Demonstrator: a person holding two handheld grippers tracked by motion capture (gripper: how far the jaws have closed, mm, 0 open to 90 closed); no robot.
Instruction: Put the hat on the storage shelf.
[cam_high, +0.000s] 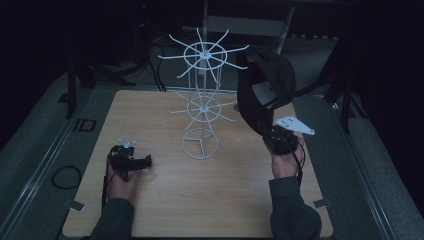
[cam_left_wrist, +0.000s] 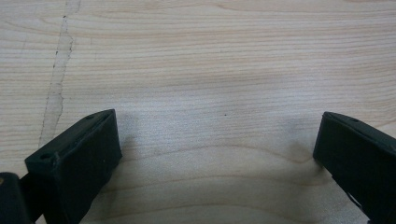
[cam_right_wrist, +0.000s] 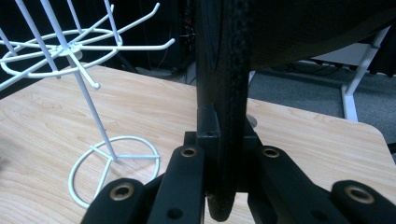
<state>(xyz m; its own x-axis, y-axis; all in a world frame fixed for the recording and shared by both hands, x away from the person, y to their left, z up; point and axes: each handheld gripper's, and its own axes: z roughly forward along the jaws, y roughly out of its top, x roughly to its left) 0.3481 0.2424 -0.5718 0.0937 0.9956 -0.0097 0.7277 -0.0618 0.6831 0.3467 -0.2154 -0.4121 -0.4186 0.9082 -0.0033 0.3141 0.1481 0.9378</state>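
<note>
Right tongs pinch the cap's brim; high view adds its crown.

The cap is cut off at 12 and 3 o'clock in the right gripper view, and its brim hides the pads. The rack top is cut off at 11 o'clock.

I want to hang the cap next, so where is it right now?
The cap is at the right of the high view, held up above the table by the right gripper, just right of the white wire rack.
</note>
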